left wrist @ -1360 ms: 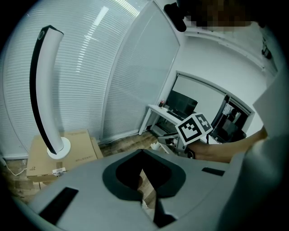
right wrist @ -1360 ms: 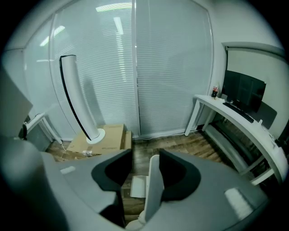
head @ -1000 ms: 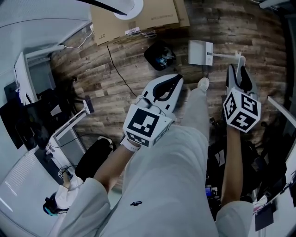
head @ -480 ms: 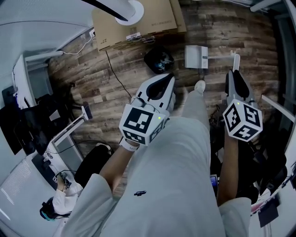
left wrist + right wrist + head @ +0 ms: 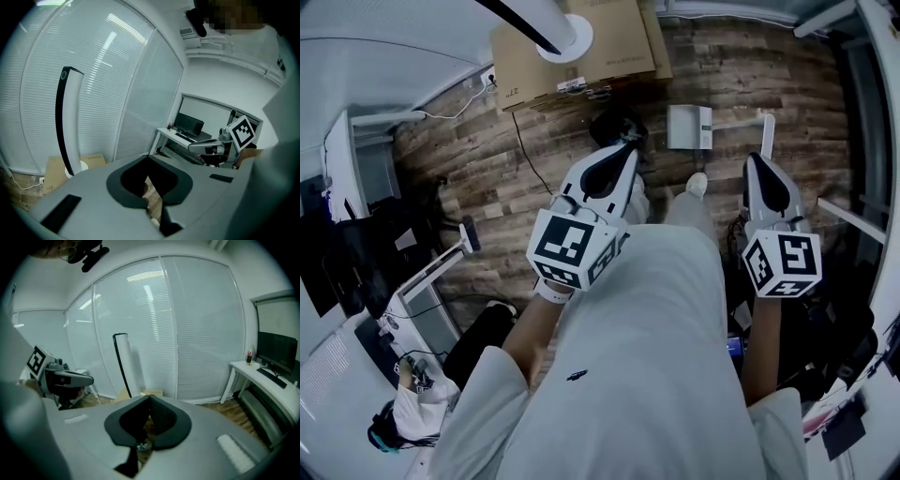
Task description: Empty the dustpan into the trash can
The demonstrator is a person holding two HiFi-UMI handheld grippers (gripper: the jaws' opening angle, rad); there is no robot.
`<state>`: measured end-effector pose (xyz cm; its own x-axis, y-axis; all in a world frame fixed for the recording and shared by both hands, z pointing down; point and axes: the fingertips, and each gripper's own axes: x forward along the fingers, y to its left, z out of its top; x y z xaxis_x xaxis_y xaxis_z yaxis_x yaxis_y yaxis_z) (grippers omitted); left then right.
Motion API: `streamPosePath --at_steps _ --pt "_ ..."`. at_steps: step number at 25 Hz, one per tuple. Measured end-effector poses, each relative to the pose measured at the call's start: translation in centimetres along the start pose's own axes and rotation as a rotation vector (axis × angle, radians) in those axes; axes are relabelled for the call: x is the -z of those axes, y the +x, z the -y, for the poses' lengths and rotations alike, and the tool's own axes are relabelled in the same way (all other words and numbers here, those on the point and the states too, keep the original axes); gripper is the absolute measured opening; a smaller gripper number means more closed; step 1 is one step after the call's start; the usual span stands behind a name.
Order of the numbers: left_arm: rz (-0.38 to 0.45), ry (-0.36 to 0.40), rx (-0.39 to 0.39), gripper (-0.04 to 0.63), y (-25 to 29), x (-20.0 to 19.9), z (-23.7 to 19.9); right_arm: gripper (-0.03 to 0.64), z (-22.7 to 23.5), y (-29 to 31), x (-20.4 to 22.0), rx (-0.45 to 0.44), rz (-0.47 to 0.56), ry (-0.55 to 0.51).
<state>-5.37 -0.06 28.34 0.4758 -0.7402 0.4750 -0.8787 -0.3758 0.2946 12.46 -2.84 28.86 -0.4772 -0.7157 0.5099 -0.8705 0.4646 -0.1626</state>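
A white dustpan (image 5: 688,127) lies on the wood floor with its long handle (image 5: 764,122) running to the right. To its left is the black trash can (image 5: 609,122), partly hidden behind my left gripper (image 5: 628,150). That gripper is raised above the floor, its jaws meeting at the tips (image 5: 148,158) with nothing between them. My right gripper (image 5: 757,159) hangs just below the handle's end, apart from it. Its jaws have just been closing and now meet at the tips (image 5: 150,398), empty.
A cardboard box (image 5: 572,47) and a white column on a round base (image 5: 562,23) stand at the far wall. A black cable (image 5: 534,155) crosses the floor. Desks and a black chair (image 5: 483,342) are on the left, and a white desk with a monitor (image 5: 272,376) on the right.
Both grippers have risen away from the floor and drawn nearer the camera. The right gripper's jaws, spread beside the dustpan handle a second ago, have closed empty. The dustpan stays on the floor.
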Motion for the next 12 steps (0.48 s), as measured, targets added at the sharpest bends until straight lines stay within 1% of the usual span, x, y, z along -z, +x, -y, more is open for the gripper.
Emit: streamPosePath --at_steps 3,5,8,10,12 --pt "0.018 0.035 -0.007 0.006 -0.8 -0.9 0.1 0.012 -1.6 -0.4 0.7 -0.06 -0.012 -0.034" --pt "0.027 0.051 -0.002 0.006 -1.3 -1.3 0.5 0.012 -2.1 -1.2 1.0 -0.062 0.001 -0.044" --pt "0.037 0.066 0.004 0.006 -2.0 -1.8 0.4 0.012 -2.9 -2.2 -0.1 -0.049 0.074 -0.059" --pt "0.043 0.074 0.001 0.006 -2.6 -1.8 0.1 0.012 -3.9 -2.5 -1.1 -0.058 0.125 -0.095" --pt "0.049 0.083 -0.006 0.007 -3.0 -1.7 -0.1 0.011 -4.9 -2.6 -1.7 -0.077 0.155 -0.137"
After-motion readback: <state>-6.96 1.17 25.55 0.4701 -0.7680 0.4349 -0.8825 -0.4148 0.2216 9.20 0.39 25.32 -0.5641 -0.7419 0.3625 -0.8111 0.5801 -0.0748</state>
